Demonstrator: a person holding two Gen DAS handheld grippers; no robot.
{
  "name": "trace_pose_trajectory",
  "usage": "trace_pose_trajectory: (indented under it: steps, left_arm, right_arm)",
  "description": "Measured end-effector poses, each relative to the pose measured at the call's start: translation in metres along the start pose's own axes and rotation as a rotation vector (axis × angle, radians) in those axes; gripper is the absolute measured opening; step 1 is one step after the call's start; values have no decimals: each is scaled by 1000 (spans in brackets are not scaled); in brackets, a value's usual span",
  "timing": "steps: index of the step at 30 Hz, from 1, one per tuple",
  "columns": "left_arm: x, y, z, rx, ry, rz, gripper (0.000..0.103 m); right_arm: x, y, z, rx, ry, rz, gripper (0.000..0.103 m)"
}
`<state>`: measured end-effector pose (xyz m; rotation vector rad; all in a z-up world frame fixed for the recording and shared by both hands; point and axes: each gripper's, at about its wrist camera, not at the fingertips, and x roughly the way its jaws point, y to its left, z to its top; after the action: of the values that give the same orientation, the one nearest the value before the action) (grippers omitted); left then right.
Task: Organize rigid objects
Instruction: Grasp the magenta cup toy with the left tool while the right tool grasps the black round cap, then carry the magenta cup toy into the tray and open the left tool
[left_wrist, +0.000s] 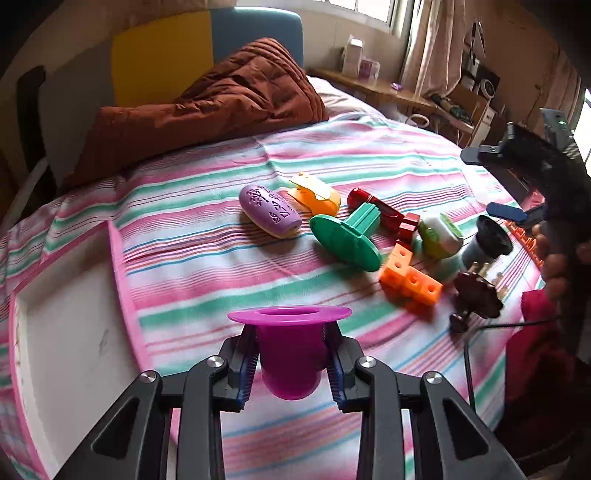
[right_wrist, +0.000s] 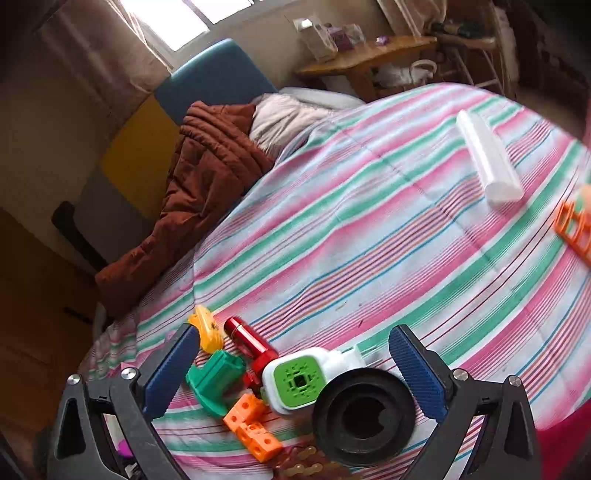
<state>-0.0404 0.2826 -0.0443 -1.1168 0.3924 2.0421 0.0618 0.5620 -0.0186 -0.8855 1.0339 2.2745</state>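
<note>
Glossy flanged purple cup (left_wrist: 290, 354), ribbed gripper (left_wrist: 291, 363)

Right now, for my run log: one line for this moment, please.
left gripper: shut on purple flanged cup | right gripper: open above black ring | bed: toys scattered

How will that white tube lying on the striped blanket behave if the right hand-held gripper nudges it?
The white tube is a smooth cylinder lying on its side, so it will probably roll when pushed across its length. It looks thin-walled and translucent, so likely light. The soft striped blanket may slow it.
</note>
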Motion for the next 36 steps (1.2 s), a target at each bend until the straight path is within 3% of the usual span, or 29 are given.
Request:
trace_pose_trajectory:
  steps: [4, 9, 12, 21, 25, 31, 36]
  left_arm:
    - [-26, 0, -11, -11, -36, -6, 32]
    - [-49, 6, -22, -40, -60, -18, 32]
    - [-59, 11, -28, -68, -72, -12, 32]
    - [-77, 40, -49, -152, -82, 67, 32]
    - [-83, 76, -56, -243, -79, 120, 32]
    - [-80, 161, -58, -407, -53, 221, 32]
    - [-62, 217, -44, -476, -28, 250, 32]
  right_arm:
    - [-6, -25, 3, 90, -13, -41, 103]
    - [9, -46, -1, 127, 120, -134, 99]
    - [17, -37, -6, 68, 167, -165, 92]
    - [29, -2, -28, -201, 240, -287, 87]
    - [27, -3, -30, -218, 246, -300, 84]
    - [30, -1, -29, -205, 238, -294, 79]
    - [32, -1, -28, -179, 230, -278, 79]
